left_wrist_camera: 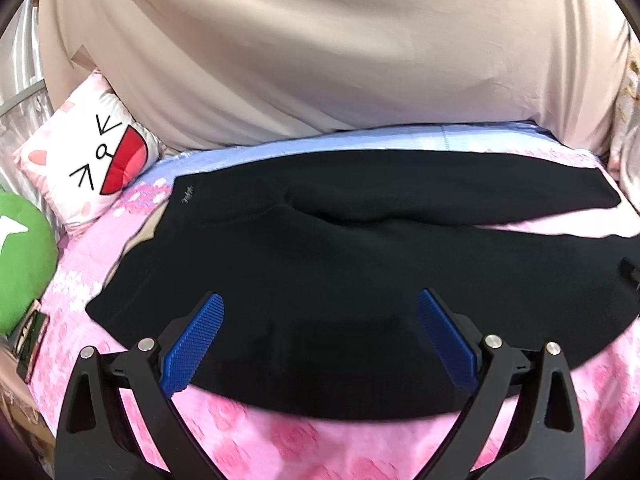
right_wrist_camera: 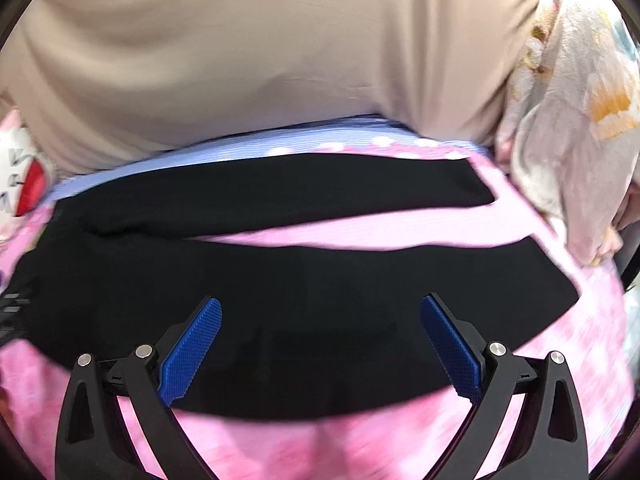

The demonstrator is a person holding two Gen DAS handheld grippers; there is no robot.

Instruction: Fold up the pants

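Observation:
Black pants (left_wrist_camera: 320, 264) lie flat on a pink flowered bedspread (left_wrist_camera: 256, 444), waistband at the left, two legs running right with a pink gap between them. My left gripper (left_wrist_camera: 320, 304) hovers open over the near leg close to the waist, nothing between its blue pads (left_wrist_camera: 196, 344). In the right wrist view the same pants (right_wrist_camera: 304, 304) spread across the bed, the legs splitting toward the right. My right gripper (right_wrist_camera: 320, 308) stands open above the near leg, blue pads (right_wrist_camera: 192, 352) wide apart and empty. The right gripper's black tip (left_wrist_camera: 630, 272) shows at the left view's right edge.
A person in a beige shirt (left_wrist_camera: 320, 52) stands at the bed's far side. A cat-face pillow (left_wrist_camera: 96, 160) and a green plush (left_wrist_camera: 20, 260) sit at the left. A pale flowered cloth (right_wrist_camera: 572, 120) hangs at the right. A blue striped band (right_wrist_camera: 248, 142) edges the bedspread.

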